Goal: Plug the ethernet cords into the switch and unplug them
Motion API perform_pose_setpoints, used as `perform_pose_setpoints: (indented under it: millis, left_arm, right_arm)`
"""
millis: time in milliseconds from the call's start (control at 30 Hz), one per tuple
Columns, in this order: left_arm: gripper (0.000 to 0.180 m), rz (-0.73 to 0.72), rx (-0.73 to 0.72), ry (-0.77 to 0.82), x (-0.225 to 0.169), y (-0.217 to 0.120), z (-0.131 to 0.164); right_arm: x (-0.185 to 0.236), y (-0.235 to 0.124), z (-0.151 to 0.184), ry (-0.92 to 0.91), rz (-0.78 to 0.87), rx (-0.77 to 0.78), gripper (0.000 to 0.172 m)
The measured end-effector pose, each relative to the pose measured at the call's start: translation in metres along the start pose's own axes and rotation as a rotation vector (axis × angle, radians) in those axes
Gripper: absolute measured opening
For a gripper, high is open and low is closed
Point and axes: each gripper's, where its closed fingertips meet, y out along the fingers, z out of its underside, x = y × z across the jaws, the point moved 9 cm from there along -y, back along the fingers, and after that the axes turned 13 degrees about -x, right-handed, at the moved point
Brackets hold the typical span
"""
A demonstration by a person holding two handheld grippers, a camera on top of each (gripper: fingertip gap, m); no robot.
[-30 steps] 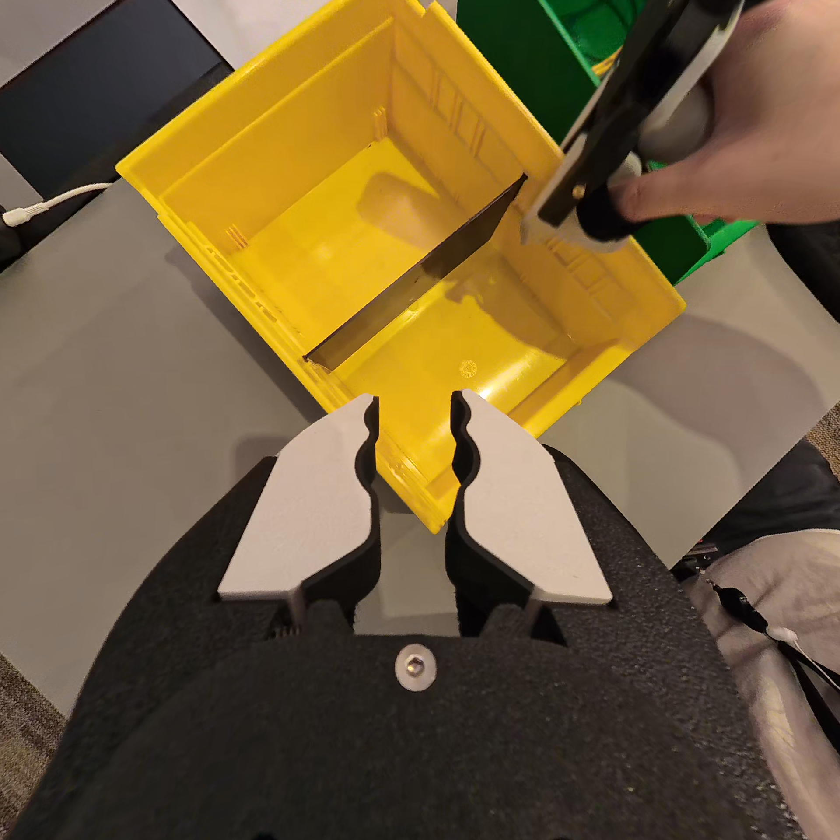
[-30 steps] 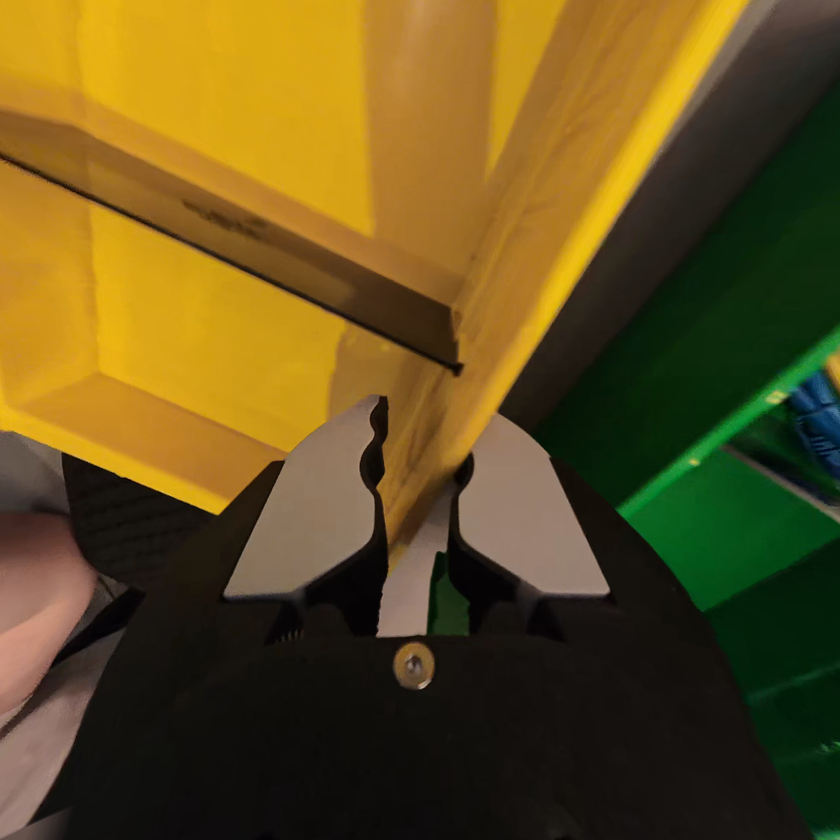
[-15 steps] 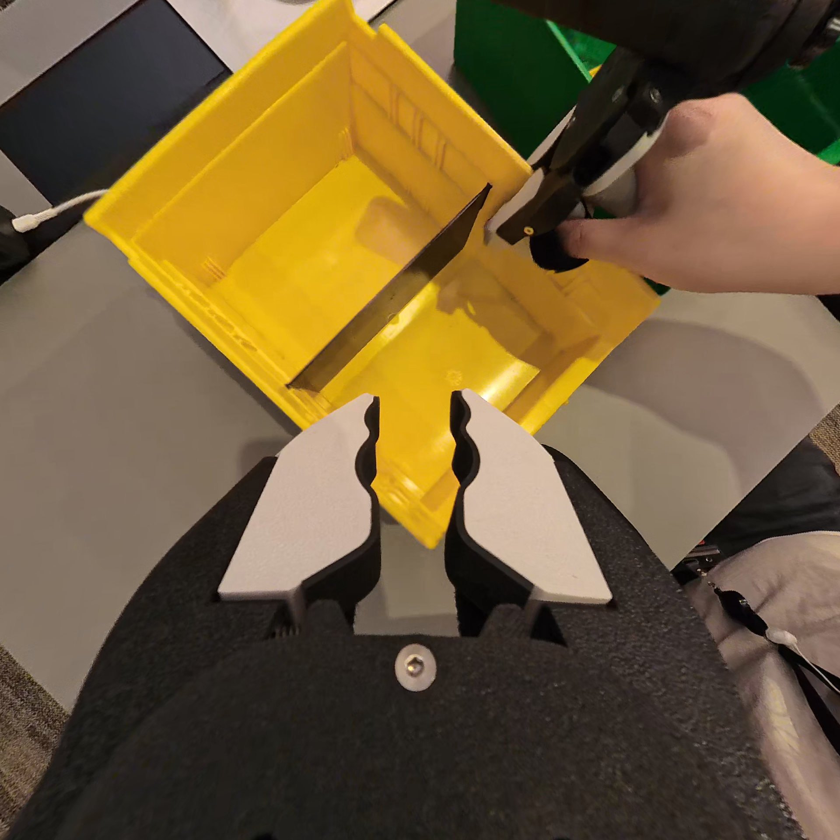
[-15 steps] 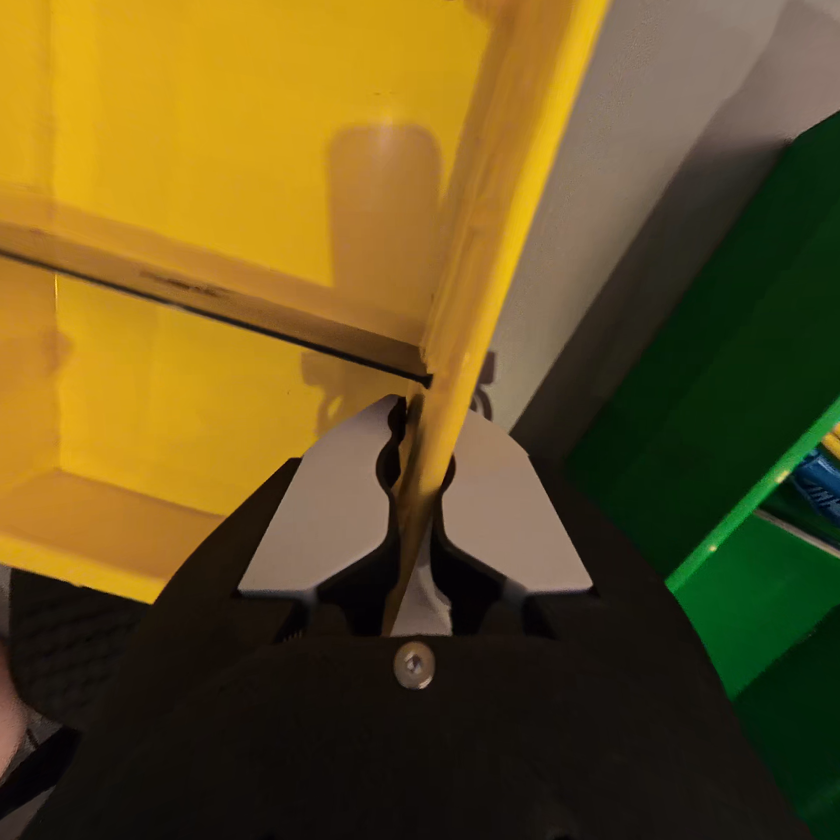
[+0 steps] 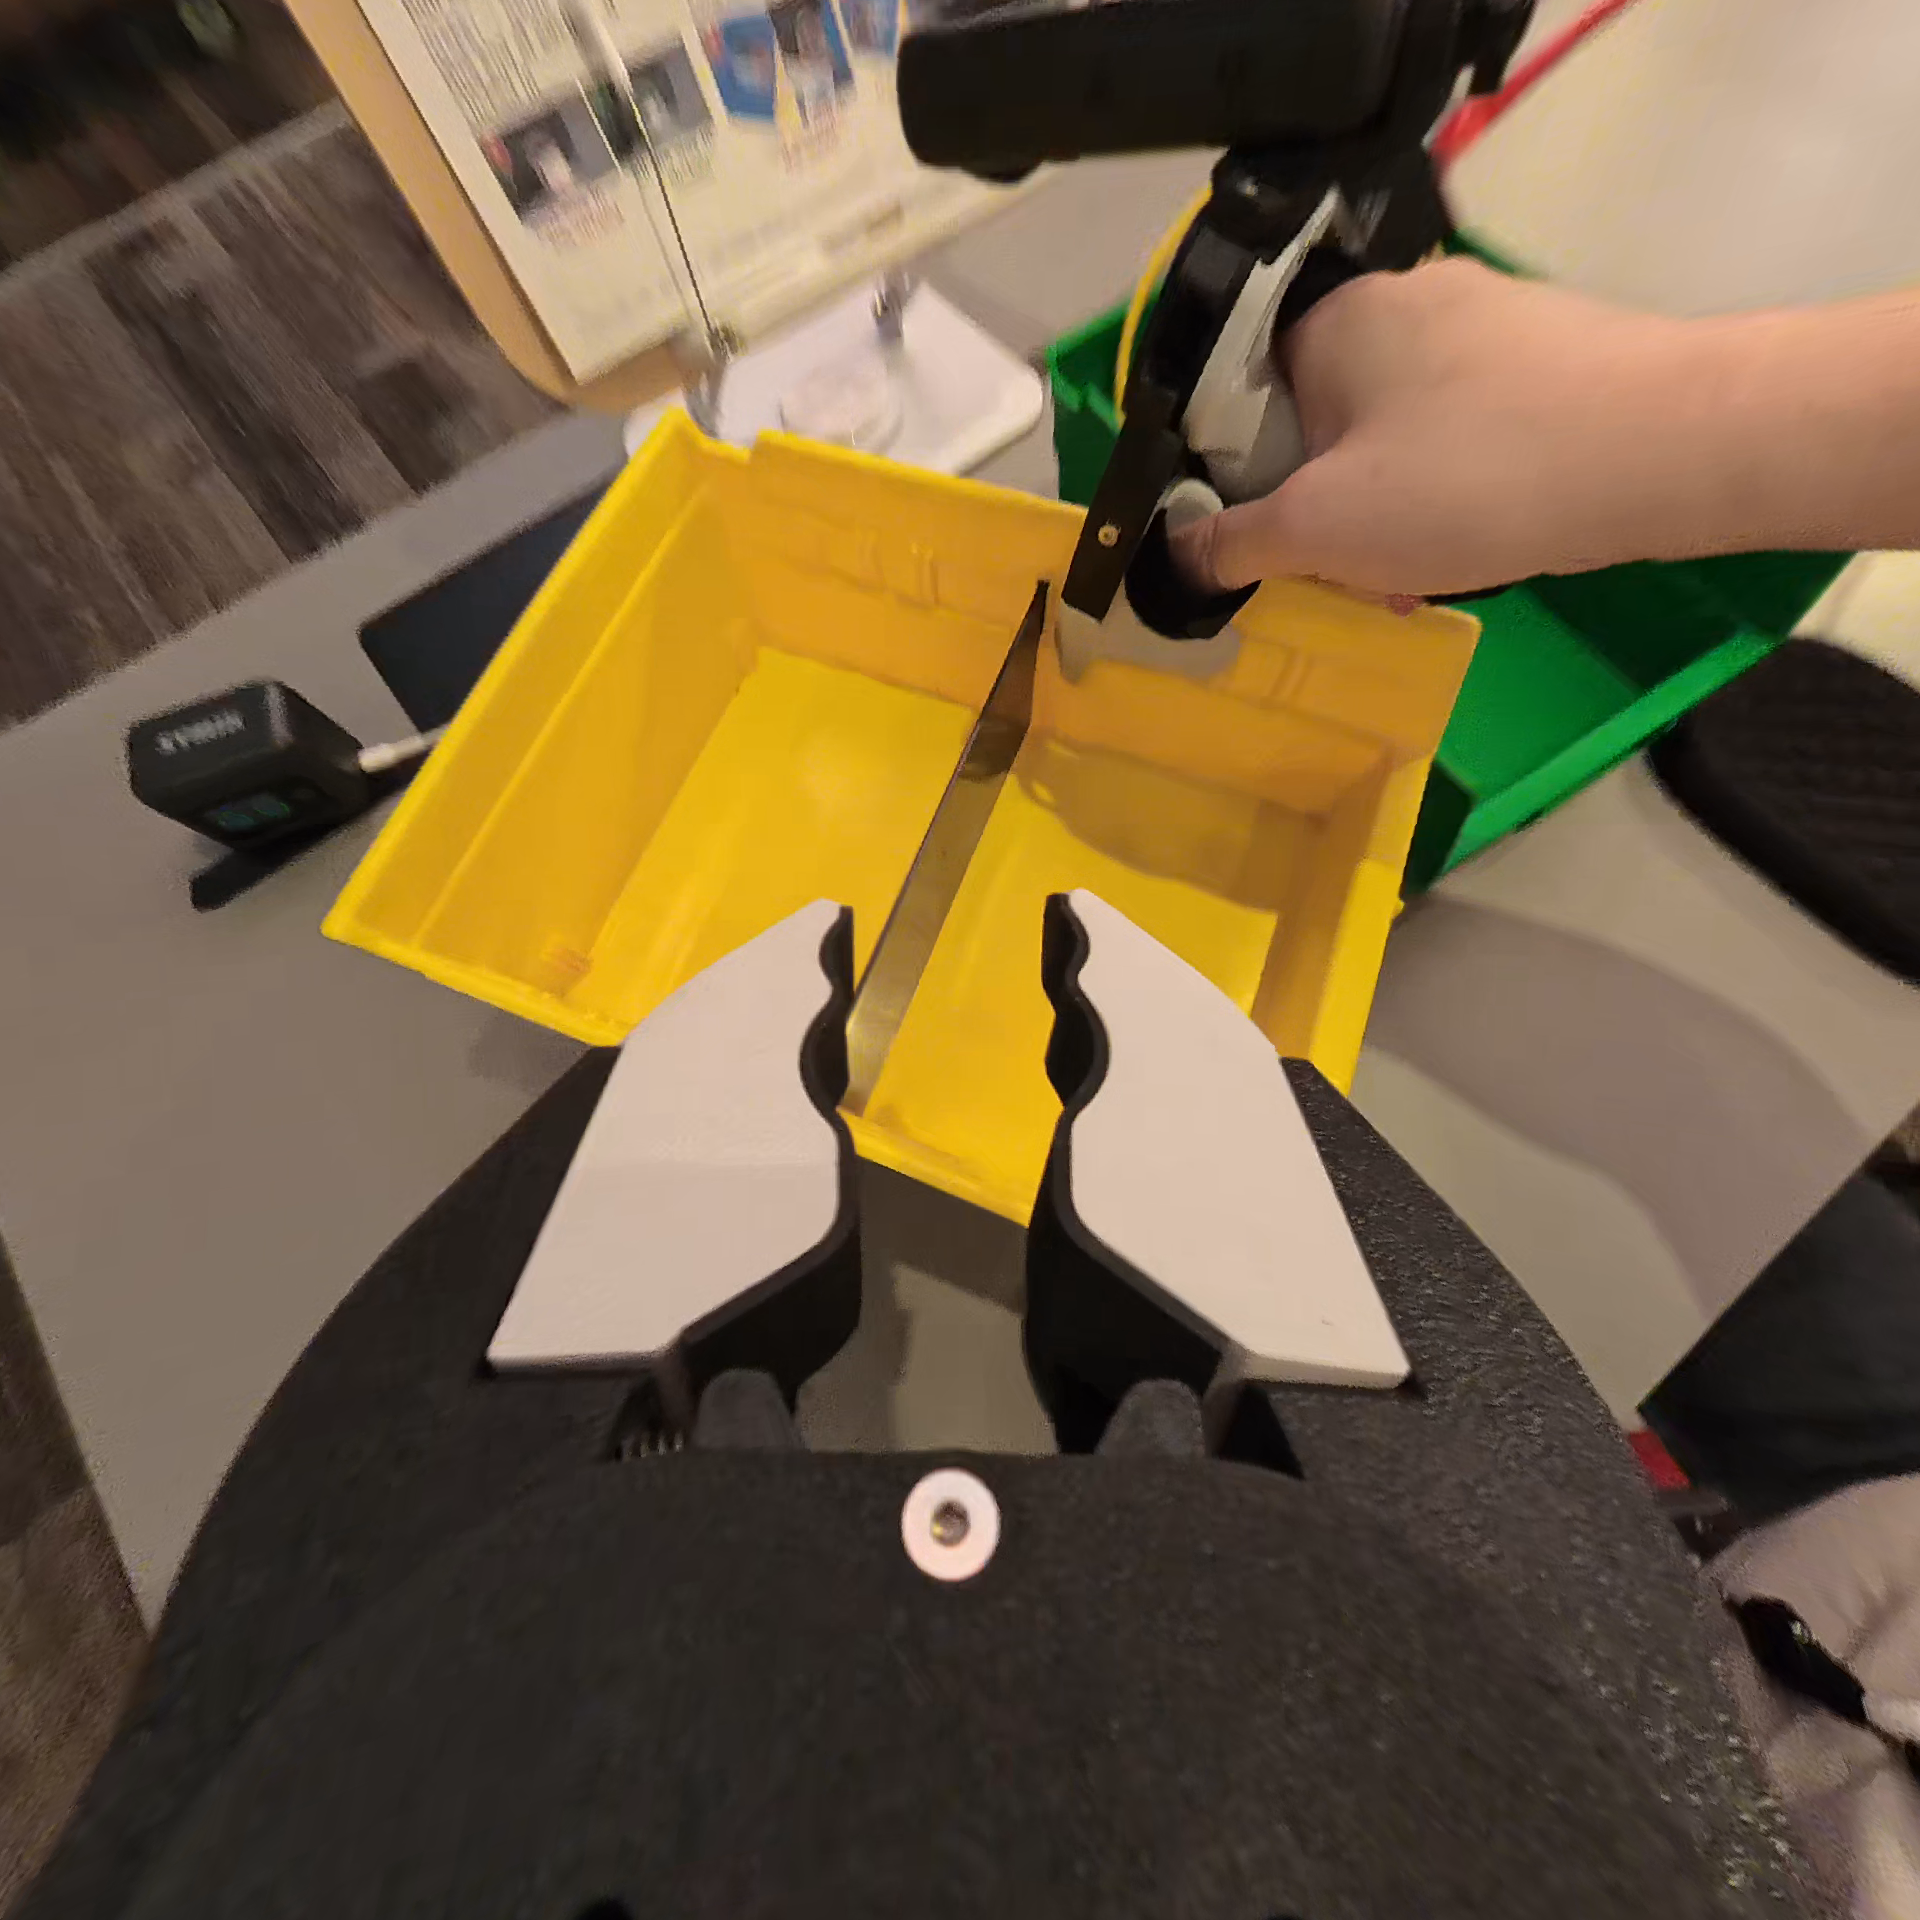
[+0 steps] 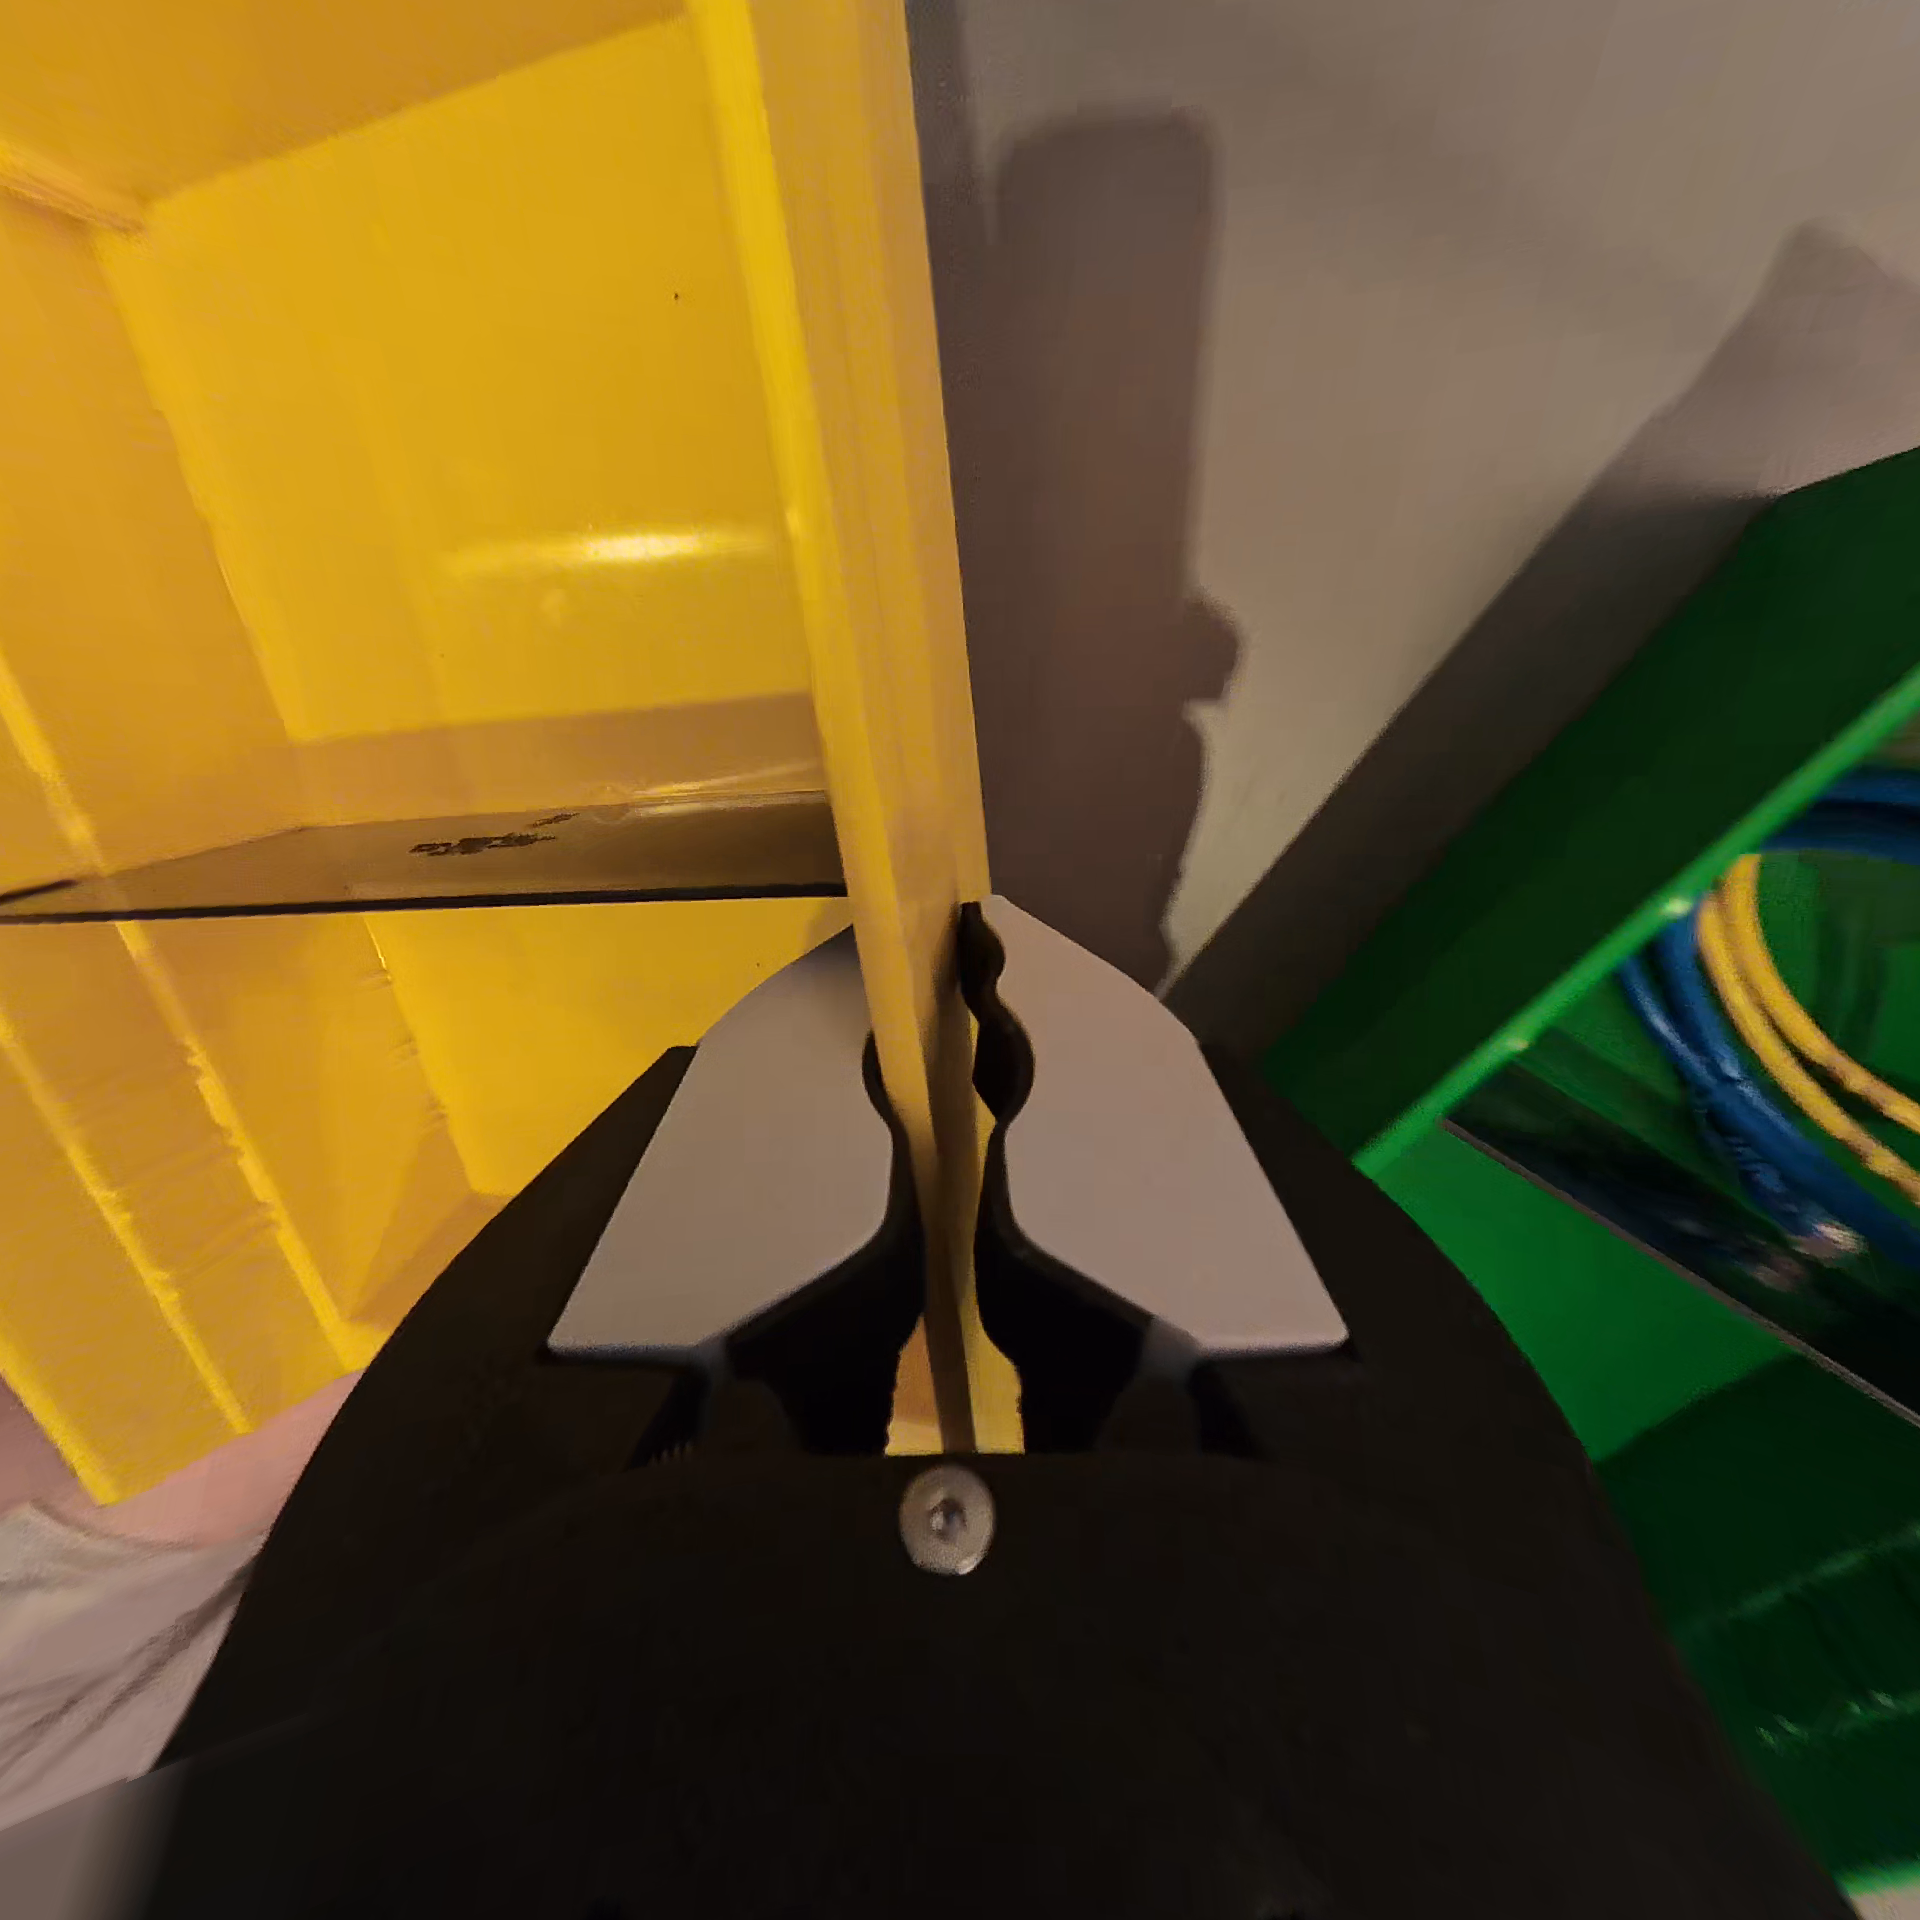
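An empty yellow bin point(image 5: 623, 790) with a black divider point(image 5: 956, 810) stands on the grey table. My right gripper point(image 6: 925, 935) is shut on the bin's far wall point(image 6: 862, 520) beside the divider's end. In the left wrist view it point(image 5: 1101, 634) shows gripping that rim, held by a hand. My left gripper point(image 5: 945, 997) is open above the bin's near wall, and its pads press on nothing. Blue point(image 6: 1714, 1039) and yellow point(image 6: 1787, 1029) ethernet cords lie coiled in a green bin point(image 6: 1558, 935).
The green bin point(image 5: 1558, 707) stands just behind and to the right of the yellow one. A small black device point(image 5: 244, 769) with a cable lies on the table at the left. A dark pad point(image 5: 457, 634) and a poster board on a white base point(image 5: 914, 384) are behind. My hands' fingertips stand some 20 centimetres from each other. The small black device point(image 5: 244, 769) is about 40 centimetres from both grippers' fingertips.
My right gripper's pads closed on the yellow bin's wall and turned the bin on the table, away from the green bin. My left gripper opened slightly and now looks along the divider.
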Motion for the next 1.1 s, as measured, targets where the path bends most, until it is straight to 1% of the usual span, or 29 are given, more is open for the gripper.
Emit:
perform_pose_setpoints:
  millis: [133,233,333,367,433,500,567,667,733,767,800,833,900,933,1000,1067,1100]
  left_arm:
    - [0.042,0.032,-0.210,-0.002,-0.021,-0.035,-0.015]
    - [0.045,0.062,-0.380,0.036,-0.042,-0.063,-0.024]
    - [0.040,0.136,-0.567,0.062,-0.064,-0.086,-0.032]
    - [0.040,0.156,-0.589,0.070,-0.070,-0.089,-0.033]
    - [0.041,0.189,-0.555,0.090,-0.079,-0.084,-0.032]
    - [0.045,0.226,-0.487,0.102,-0.085,-0.067,-0.032]
    - [0.045,0.270,-0.399,0.102,-0.088,-0.040,-0.033]
    - [0.030,0.402,-0.201,0.091,-0.096,0.018,-0.027]
    - [0.029,0.514,-0.085,0.040,-0.105,0.055,-0.021]
    - [0.029,0.525,-0.063,-0.011,-0.107,0.073,-0.016]
    - [0.032,0.518,-0.038,-0.060,-0.107,0.090,-0.009]
    - [0.038,0.503,0.001,-0.088,-0.107,0.106,-0.002]
    - [0.053,0.446,0.082,-0.103,-0.101,0.137,0.007]
    - [0.058,0.420,0.101,-0.120,-0.097,0.152,0.007]
    - [0.060,0.403,0.118,-0.194,-0.089,0.179,0.002]
    - [0.054,0.420,0.139,-0.282,-0.086,0.201,-0.005]
    - [0.057,0.394,0.198,-0.295,-0.086,0.210,-0.005]
  right_arm:
    - [-0.004,-0.056,-0.010,-0.027,-0.026,0.007,0.005]
    - [-0.021,-0.107,-0.001,-0.018,-0.039,0.033,0.006]
    - [-0.059,-0.158,0.024,0.023,-0.037,0.053,0.007]
    - [-0.075,-0.174,0.036,0.046,-0.032,0.050,0.006]
    - [-0.109,-0.205,0.063,0.086,-0.017,0.033,0.005]
    - [-0.146,-0.233,0.095,0.133,0.003,0.013,0.005]
    - [-0.183,-0.255,0.128,0.180,0.021,-0.010,0.005]
    - [-0.236,-0.277,0.177,0.236,0.042,-0.040,0.006]
    - [-0.270,-0.286,0.208,0.263,0.043,-0.056,0.005]
    - [-0.286,-0.288,0.223,0.282,0.040,-0.063,0.005]
    - [-0.303,-0.290,0.237,0.304,0.036,-0.072,0.005]
    - [-0.320,-0.291,0.250,0.333,0.037,-0.082,0.006]
    - [-0.354,-0.291,0.272,0.385,0.050,-0.098,0.006]
    - [-0.369,-0.291,0.280,0.403,0.063,-0.103,0.006]
    - [-0.397,-0.287,0.292,0.432,0.092,-0.117,0.006]
    - [-0.417,-0.281,0.298,0.453,0.111,-0.129,0.005]
    - [-0.425,-0.278,0.301,0.460,0.114,-0.132,0.005]
